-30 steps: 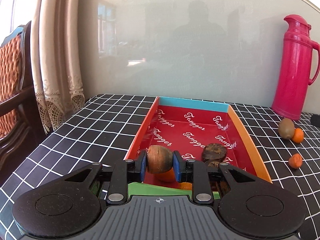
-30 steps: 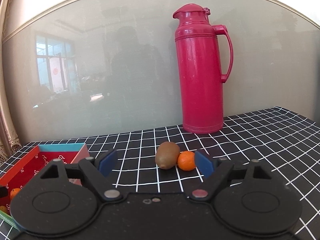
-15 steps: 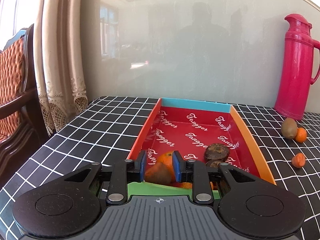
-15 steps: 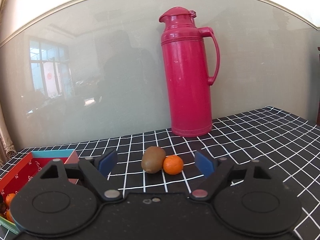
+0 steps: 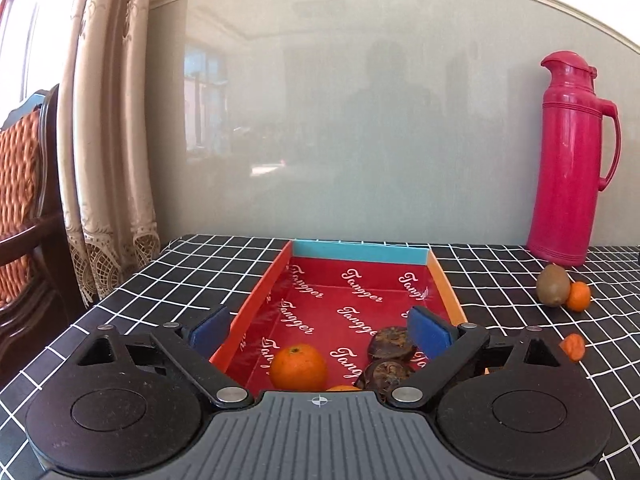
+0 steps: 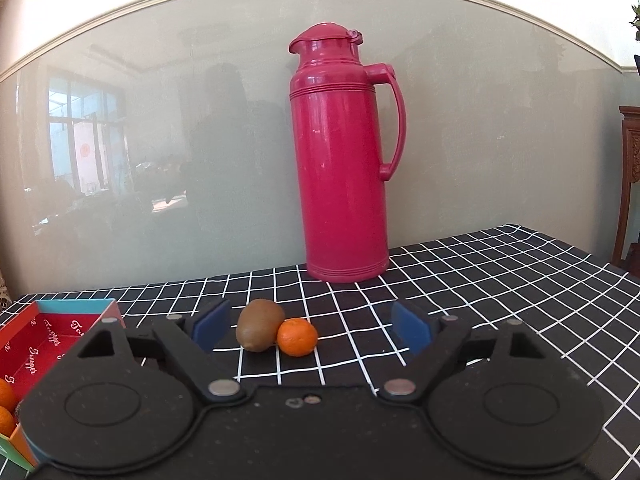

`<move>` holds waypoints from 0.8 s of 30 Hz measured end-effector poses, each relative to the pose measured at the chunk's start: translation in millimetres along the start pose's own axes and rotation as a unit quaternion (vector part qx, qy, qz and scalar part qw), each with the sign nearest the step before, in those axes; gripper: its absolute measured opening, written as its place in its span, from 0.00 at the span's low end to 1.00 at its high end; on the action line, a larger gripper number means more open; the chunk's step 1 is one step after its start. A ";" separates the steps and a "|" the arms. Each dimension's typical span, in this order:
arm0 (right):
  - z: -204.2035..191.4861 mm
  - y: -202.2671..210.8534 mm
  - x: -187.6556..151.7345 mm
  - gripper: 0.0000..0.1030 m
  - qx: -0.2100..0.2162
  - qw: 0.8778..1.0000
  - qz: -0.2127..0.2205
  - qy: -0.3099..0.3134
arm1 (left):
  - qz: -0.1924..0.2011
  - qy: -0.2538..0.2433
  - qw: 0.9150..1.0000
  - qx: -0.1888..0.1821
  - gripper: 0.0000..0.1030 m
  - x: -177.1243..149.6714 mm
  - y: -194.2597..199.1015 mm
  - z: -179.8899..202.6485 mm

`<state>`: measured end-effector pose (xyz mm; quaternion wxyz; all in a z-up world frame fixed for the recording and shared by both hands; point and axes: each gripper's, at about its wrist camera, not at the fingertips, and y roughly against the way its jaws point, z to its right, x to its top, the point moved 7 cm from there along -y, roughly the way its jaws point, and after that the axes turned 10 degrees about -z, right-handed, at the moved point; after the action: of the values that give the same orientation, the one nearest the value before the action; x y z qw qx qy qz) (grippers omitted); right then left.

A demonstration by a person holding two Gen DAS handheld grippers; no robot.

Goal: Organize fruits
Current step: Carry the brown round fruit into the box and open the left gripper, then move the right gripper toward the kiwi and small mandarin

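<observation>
My left gripper (image 5: pixel 320 334) is open and empty above the near end of the red box (image 5: pixel 356 292). In the box lie an orange (image 5: pixel 298 366) and two dark brown fruits (image 5: pixel 390 346). On the tablecloth to the right sit a kiwi (image 5: pixel 553 285) touching a small orange (image 5: pixel 579 296), and another small orange piece (image 5: pixel 573 347). My right gripper (image 6: pixel 310 326) is open and empty, with the kiwi (image 6: pixel 259 324) and small orange (image 6: pixel 297 337) just beyond its fingertips. The box shows at the left of the right wrist view (image 6: pixel 48 332).
A tall red thermos (image 6: pixel 340 152) stands at the back against the wall, also in the left wrist view (image 5: pixel 570 156). A curtain (image 5: pixel 108 140) and a wooden chair (image 5: pixel 24 208) are off the table's left edge. The table has a black checked cloth (image 6: pixel 480 280).
My left gripper opened and let go of the brown fruit, which dropped into the box, then drew back. My right gripper moved nearer the kiwi and small orange.
</observation>
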<state>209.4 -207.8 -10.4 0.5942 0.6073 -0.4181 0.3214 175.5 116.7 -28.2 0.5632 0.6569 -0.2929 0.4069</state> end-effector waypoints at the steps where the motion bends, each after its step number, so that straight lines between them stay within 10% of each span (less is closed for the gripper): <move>1: 1.3 -0.2 0.0 0.84 0.000 1.000 -0.001 -0.002 | 0.000 0.000 1.000 0.000 0.92 -0.2 -0.3 0.1; 24: -59.4 -18.4 -9.0 0.83 0.008 0.989 0.026 0.143 | 0.001 0.014 0.999 0.034 0.92 2.2 -6.4 -28.0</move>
<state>228.1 -148.9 -21.5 0.6347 0.5485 -0.3416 0.4238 176.2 145.4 -28.5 0.5443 0.6698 -0.2714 0.4259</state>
